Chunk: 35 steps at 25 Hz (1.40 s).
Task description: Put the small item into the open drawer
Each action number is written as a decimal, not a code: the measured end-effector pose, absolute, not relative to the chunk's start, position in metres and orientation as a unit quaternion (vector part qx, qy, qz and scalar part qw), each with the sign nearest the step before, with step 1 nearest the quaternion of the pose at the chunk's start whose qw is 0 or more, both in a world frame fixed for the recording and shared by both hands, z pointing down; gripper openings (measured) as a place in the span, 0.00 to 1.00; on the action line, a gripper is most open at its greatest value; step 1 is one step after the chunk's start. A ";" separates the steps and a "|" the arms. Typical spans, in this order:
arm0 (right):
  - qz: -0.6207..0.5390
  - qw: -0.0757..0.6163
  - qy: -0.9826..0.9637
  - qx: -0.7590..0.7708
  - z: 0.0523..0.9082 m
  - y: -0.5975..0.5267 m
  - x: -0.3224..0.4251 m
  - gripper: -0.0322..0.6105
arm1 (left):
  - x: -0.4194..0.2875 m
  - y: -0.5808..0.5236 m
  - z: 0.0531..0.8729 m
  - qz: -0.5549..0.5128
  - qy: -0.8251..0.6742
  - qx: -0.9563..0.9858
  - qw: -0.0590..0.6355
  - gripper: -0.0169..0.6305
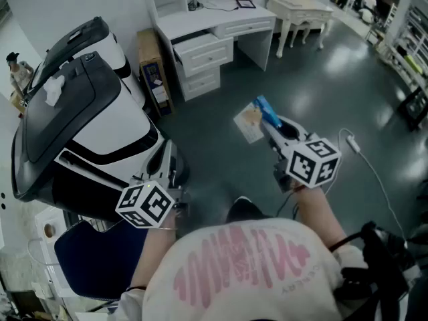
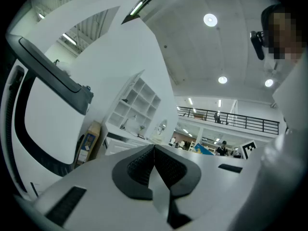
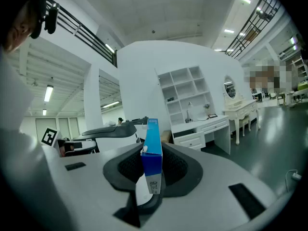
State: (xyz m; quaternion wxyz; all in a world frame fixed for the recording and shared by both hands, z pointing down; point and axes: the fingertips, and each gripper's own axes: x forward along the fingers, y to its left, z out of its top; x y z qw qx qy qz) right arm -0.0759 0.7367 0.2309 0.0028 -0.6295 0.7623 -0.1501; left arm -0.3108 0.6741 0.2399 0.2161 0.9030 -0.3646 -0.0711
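Note:
A small blue and white box stands upright between the pads of my right gripper, which is shut on it above the dark floor. The right gripper view shows the same box on edge between the jaws of that gripper. Beyond it stands a white desk with its top drawer pulled out; the right gripper view has the desk ahead and slightly right. My left gripper hangs low beside a big white and black machine. In its own view the left gripper is shut with nothing between the jaws.
The large white and black machine fills the left side. A cardboard box leans beside the desk. A white dressing table stands at the back right. A cable with a power strip lies on the floor. A blue chair seat sits lower left.

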 end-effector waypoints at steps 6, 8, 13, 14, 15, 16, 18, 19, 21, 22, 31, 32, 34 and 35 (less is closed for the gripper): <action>-0.151 -0.017 0.761 -0.630 0.239 0.726 -0.077 0.19 | -0.301 0.665 0.243 -0.053 -0.367 0.904 0.211 0.07; -0.154 -0.018 0.760 -0.631 0.241 0.724 -0.075 0.19 | -0.298 0.663 0.245 -0.048 -0.368 0.904 0.211 0.07; -0.156 -0.025 0.756 -0.635 0.249 0.716 -0.069 0.19 | -0.288 0.652 0.255 -0.033 -0.371 0.904 0.210 0.07; -0.159 -0.025 0.755 -0.635 0.251 0.713 -0.066 0.19 | -0.284 0.648 0.257 -0.030 -0.373 0.903 0.211 0.07; -0.162 -0.024 0.755 -0.635 0.253 0.709 -0.064 0.19 | -0.281 0.643 0.260 -0.027 -0.373 0.902 0.214 0.07; -0.167 -0.022 0.754 -0.635 0.256 0.704 -0.060 0.20 | -0.276 0.639 0.262 -0.023 -0.373 0.902 0.216 0.07; -0.177 -0.018 0.753 -0.633 0.261 0.691 -0.052 0.20 | -0.266 0.627 0.267 -0.016 -0.375 0.900 0.220 0.07; -0.181 -0.018 0.753 -0.632 0.264 0.683 -0.047 0.20 | -0.262 0.619 0.269 -0.013 -0.377 0.899 0.221 0.07; -0.187 -0.021 0.754 -0.630 0.271 0.665 -0.036 0.20 | -0.253 0.602 0.274 -0.010 -0.386 0.895 0.224 0.07; -0.189 -0.022 0.754 -0.628 0.274 0.655 -0.029 0.20 | -0.248 0.592 0.276 -0.009 -0.392 0.892 0.227 0.07; -0.189 -0.026 0.776 -0.601 0.271 0.556 0.032 0.19 | -0.193 0.511 0.277 -0.013 -0.418 0.876 0.241 0.07; -0.187 -0.026 0.779 -0.598 0.268 0.546 0.038 0.19 | -0.188 0.503 0.274 -0.015 -0.423 0.874 0.238 0.07; -0.182 -0.025 0.785 -0.591 0.262 0.525 0.049 0.19 | -0.178 0.487 0.267 -0.020 -0.430 0.872 0.233 0.07; -0.181 -0.024 0.788 -0.588 0.260 0.515 0.054 0.19 | -0.173 0.480 0.264 -0.024 -0.432 0.872 0.231 0.07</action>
